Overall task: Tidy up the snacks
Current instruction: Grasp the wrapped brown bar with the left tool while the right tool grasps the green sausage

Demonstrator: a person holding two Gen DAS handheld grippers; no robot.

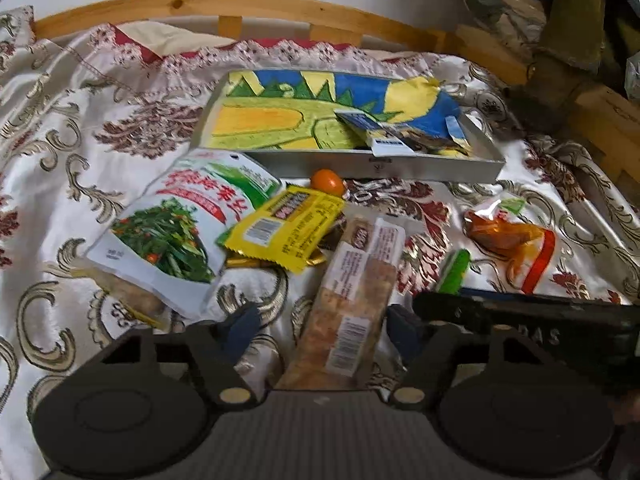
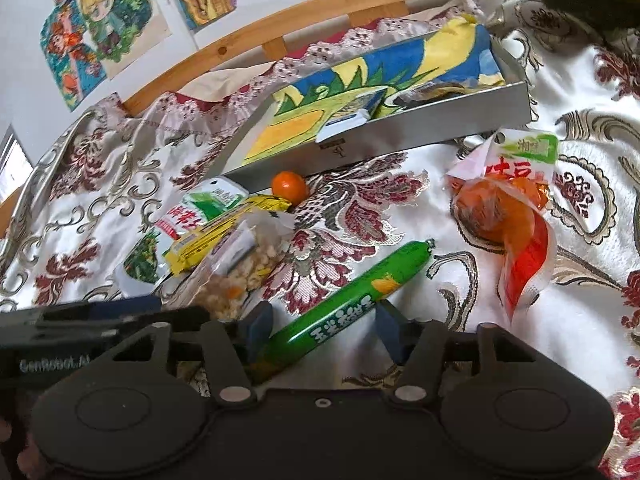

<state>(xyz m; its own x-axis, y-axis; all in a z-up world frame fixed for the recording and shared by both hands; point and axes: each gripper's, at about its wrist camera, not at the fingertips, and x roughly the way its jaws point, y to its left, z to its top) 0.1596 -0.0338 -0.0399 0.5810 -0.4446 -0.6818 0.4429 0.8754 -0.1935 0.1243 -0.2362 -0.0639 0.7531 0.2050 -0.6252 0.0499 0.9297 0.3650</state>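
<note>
Our left gripper (image 1: 320,326) has its fingers (image 1: 242,326) spread wide, and a long clear-wrapped snack bar (image 1: 352,300) lies between them on the bed (image 1: 60,152); neither finger touches it. Just ahead of the left finger sit a white bag with green vegetables (image 1: 176,232) and a yellow packet (image 1: 284,226) overlapping it. Beyond the bar's far end a small orange fruit (image 1: 326,182) rests against the near wall of a shallow grey tray (image 1: 380,168), which holds a bright drawing and a small blue packet (image 1: 374,130).

Our right gripper (image 2: 324,330) is also wide open, its fingers (image 2: 260,326) on either side of a green sausage stick (image 2: 352,304) that lies at a slant between them. Whether either finger touches it, we cannot tell. Ahead and to the right of these fingers lies an orange-and-red pouch (image 2: 508,216), well apart from the sausage. The left gripper's black body shows just left of our right fingers.
</note>
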